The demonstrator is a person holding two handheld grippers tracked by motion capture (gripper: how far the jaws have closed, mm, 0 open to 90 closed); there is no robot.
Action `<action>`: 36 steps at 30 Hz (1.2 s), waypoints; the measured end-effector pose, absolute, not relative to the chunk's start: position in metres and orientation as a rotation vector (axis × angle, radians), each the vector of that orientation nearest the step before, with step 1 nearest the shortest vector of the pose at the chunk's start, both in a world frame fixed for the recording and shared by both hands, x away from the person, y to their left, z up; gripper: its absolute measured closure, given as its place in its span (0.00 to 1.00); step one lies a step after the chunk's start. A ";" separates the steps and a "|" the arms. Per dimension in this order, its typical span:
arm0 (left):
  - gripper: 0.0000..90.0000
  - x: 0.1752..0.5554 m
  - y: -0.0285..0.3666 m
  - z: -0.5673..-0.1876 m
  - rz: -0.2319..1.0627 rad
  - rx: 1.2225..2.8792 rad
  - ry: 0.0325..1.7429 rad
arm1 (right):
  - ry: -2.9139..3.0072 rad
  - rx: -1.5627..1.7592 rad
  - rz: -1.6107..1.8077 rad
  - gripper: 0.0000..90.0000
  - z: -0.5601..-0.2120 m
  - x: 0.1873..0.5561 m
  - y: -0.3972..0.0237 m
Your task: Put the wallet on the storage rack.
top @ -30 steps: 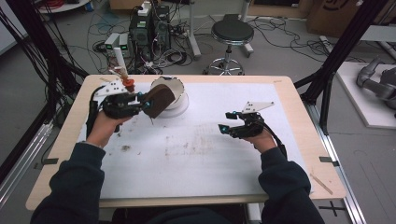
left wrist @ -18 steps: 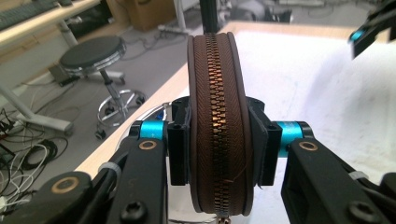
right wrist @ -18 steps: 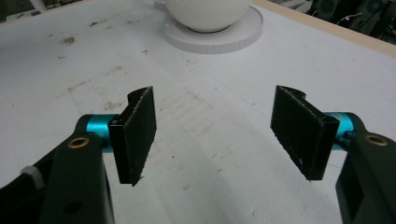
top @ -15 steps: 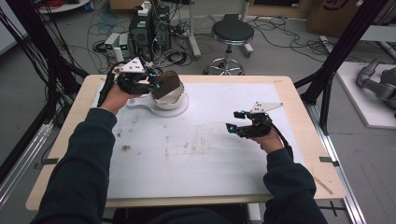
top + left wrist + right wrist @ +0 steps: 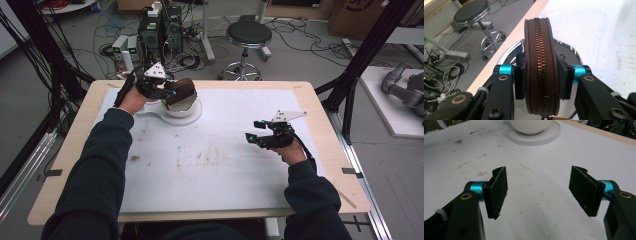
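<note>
A round brown zip case (image 5: 181,93) hangs upright over a white bowl (image 5: 186,107) that stands on a flat white base (image 5: 150,109) at the table's far left. My left gripper (image 5: 171,93) is shut on the case, coming in from the left. In the left gripper view its pads (image 5: 520,77) press both flat sides of the case (image 5: 540,50), zip edge facing the camera, with the bowl's shiny rim (image 5: 510,53) below. My right gripper (image 5: 253,137) hovers open over the right half of the table. Its jaws (image 5: 537,192) hold nothing, and the bowl (image 5: 531,126) lies far ahead.
A white mat (image 5: 225,170) with faint stains covers the wooden table (image 5: 65,165). Behind the far edge stand a round stool (image 5: 248,35) and computer boxes with cables (image 5: 155,30). Black frame posts (image 5: 360,60) rise at both sides.
My left hand has swung toward the far edge, carrying the case more squarely above the bowl. The right hand has hardly moved.
</note>
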State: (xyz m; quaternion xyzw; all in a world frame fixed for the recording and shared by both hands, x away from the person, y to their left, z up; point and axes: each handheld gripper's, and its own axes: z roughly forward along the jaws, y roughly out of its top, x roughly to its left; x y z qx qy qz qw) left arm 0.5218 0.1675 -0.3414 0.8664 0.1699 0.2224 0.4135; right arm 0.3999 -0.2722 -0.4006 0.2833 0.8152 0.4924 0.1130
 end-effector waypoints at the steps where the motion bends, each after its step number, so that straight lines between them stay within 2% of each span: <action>1: 0.72 0.522 0.167 -0.343 0.560 2.196 0.420 | 2.392 0.833 1.446 0.35 -0.401 0.400 -0.272; 6: 0.70 0.525 0.163 -0.350 0.550 2.202 0.474 | 2.397 0.836 1.443 0.35 -0.401 0.399 -0.272; 7: 0.66 0.525 0.164 -0.349 0.551 2.173 0.510 | 2.400 0.833 1.444 0.35 -0.401 0.399 -0.272; 9: 0.51 0.524 0.167 -0.346 0.524 2.108 0.609 | 2.400 0.829 1.444 0.35 -0.401 0.399 -0.272; 11: 0.43 0.520 0.172 -0.343 0.511 2.073 0.642 | 2.395 0.835 1.444 0.35 -0.401 0.399 -0.273; 20: 0.39 0.476 0.209 -0.340 0.474 1.828 0.735 | 2.371 0.843 1.430 0.35 -0.399 0.397 -0.278; 24: 0.33 0.447 0.224 -0.347 0.430 1.720 0.810 | 2.357 0.865 1.408 0.34 -0.399 0.396 -0.282; 25: 0.29 0.440 0.227 -0.350 0.438 1.686 0.823 | 2.348 0.869 1.400 0.34 -0.399 0.396 -0.284; 28: 0.27 0.421 0.236 -0.358 0.469 1.625 0.833 | 2.313 0.903 1.362 0.31 -0.398 0.395 -0.287; 31: 0.20 0.404 0.243 -0.369 0.504 1.596 0.854 | 2.276 0.936 1.289 0.29 -0.398 0.395 -0.288; 36: 0.21 0.372 0.257 -0.389 0.575 1.484 0.902 | 2.229 0.961 1.199 0.24 -0.397 0.396 -0.292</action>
